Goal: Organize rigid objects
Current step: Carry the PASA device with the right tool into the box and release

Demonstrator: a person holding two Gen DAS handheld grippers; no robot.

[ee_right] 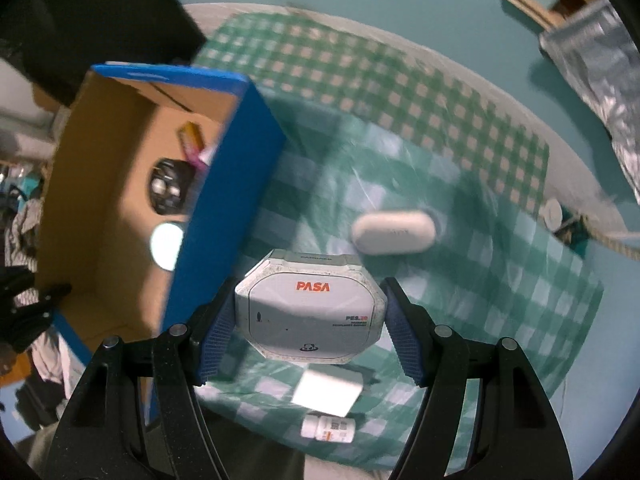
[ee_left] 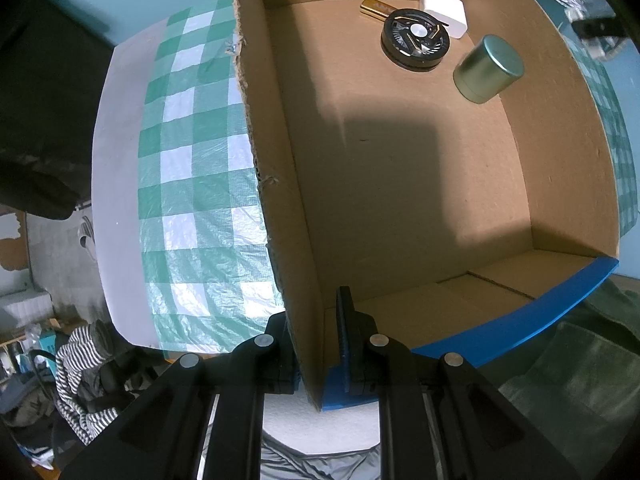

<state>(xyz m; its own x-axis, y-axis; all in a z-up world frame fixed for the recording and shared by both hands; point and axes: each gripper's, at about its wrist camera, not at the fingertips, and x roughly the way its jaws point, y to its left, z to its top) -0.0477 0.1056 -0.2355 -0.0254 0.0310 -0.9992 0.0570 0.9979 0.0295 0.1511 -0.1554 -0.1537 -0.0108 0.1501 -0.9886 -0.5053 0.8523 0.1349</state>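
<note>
Two tools: left [ee_left: 316,354] pinches box wall [ee_left: 280,184]; right [ee_right: 310,316] grips power bank [ee_right: 310,310].

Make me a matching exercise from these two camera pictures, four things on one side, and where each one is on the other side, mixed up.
Things:
1. green tin
2. grey PASA case
3. white oval case
4. wall of the cardboard box

Places:
A. lying on the checked cloth
B. pinched by the left tool
C. on the box floor beside the black round fan
D. between the pads of the right tool, lifted above the cloth

Pairs: 1-C, 2-D, 3-A, 4-B
</note>
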